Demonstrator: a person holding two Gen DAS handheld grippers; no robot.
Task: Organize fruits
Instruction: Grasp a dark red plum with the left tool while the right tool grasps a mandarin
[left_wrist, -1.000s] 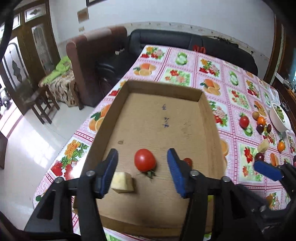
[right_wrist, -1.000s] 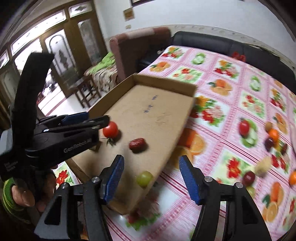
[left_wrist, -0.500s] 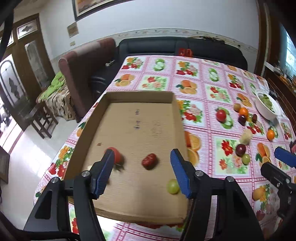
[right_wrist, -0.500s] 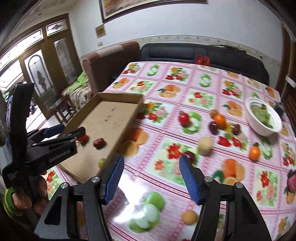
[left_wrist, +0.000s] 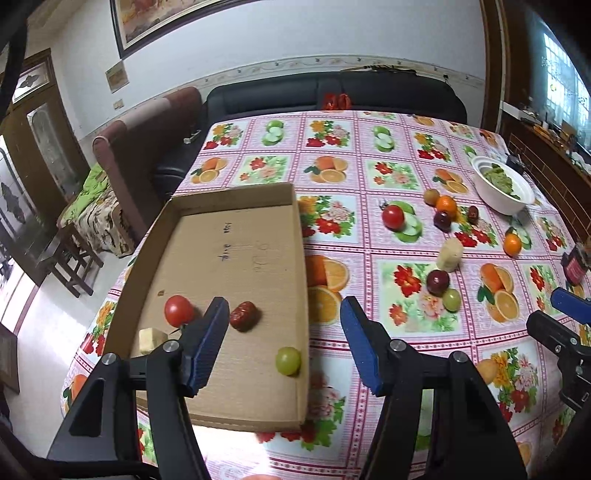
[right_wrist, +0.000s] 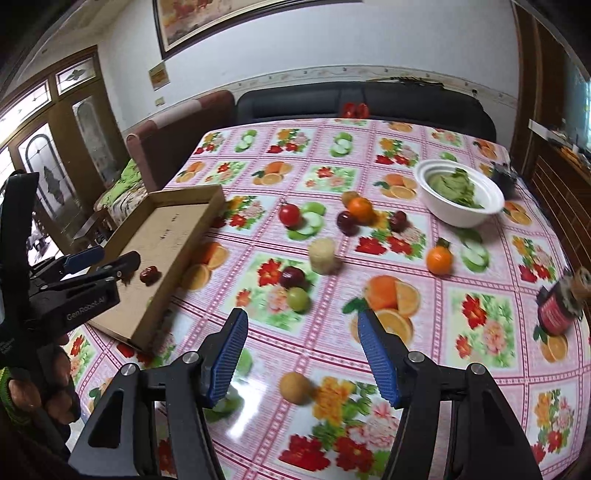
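Four fruits are seen in the cardboard box (left_wrist: 236, 258) at the lower left of the left view, more are spread on the table (left_wrist: 369, 173) to its right, and both the left gripper (left_wrist: 284, 345) and the right gripper (right_wrist: 301, 356) are held wide with nothing between the jaws.

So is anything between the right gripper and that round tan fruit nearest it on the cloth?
Nothing visible. The round tan fruit lies alone on the fruit-print tablecloth, just ahead of the open right gripper.
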